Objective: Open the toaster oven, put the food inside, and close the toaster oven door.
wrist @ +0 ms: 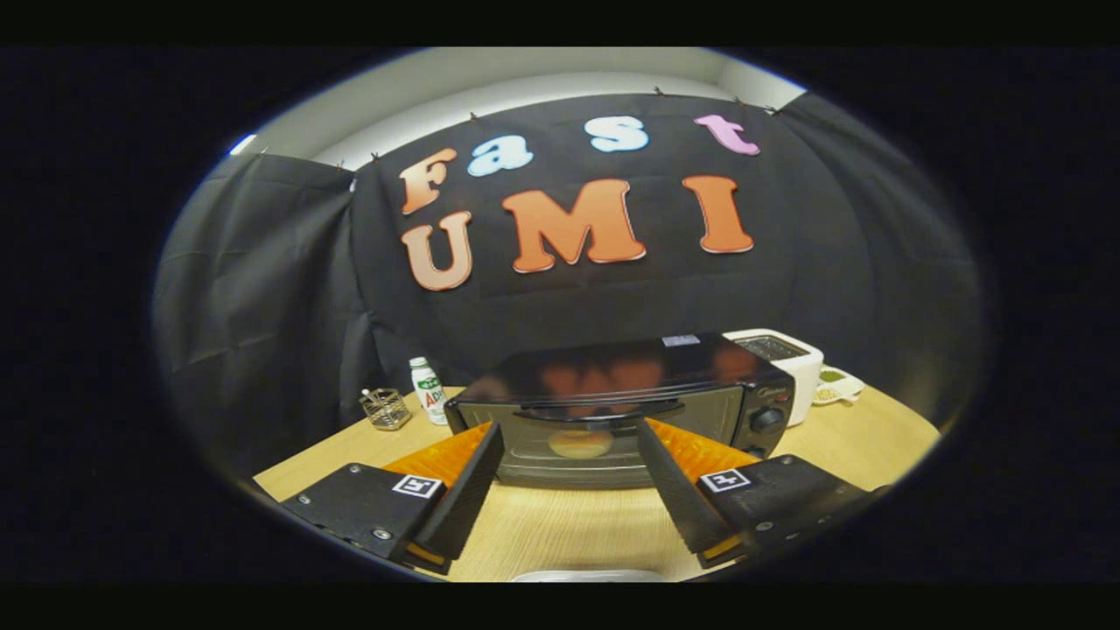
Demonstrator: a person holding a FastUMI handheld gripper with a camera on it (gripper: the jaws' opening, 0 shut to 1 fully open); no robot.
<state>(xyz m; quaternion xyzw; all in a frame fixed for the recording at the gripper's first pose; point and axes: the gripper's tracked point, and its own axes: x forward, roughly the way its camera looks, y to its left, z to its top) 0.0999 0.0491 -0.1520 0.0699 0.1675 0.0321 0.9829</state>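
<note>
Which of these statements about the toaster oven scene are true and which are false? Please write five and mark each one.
1. The toaster oven door is shut. True.
2. The jaws of the gripper are closed on the door handle. False: they stand apart, empty, just short of the oven.
3. A round piece of food shows behind the door glass. True.
4. The small bottle stands on top of the oven. False: it stands on the table, beside the oven, near a wire basket.
5. A white toaster stands at the oven's knob side, behind it. True.
</note>
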